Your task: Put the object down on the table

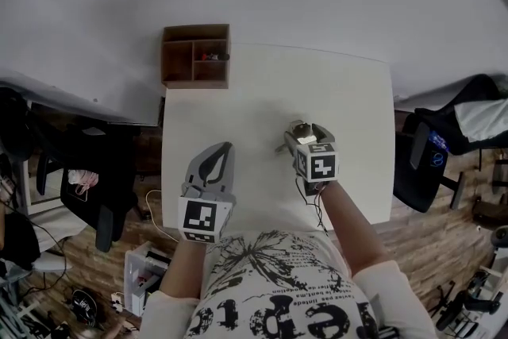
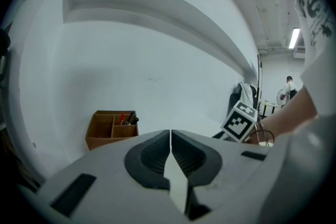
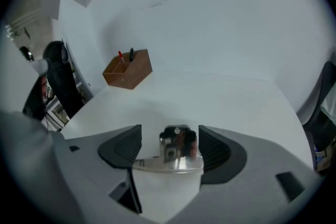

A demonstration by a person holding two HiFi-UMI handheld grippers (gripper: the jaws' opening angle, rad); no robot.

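There were two grippers, the left gripper (image 1: 225, 148) and the right gripper (image 1: 297, 132), one metal object (image 3: 177, 148), and one wooden organiser (image 1: 195, 55) at the far left corner of the tabletop (image 1: 357, 107).

I see soft, even light all over. The white table (image 1: 262, 115) is bright, with only faint shadows. A long lamp (image 2: 294, 38) glows far off. The shiny metal object (image 3: 177, 148) glints. Every view bends at the edges, with dark corners.
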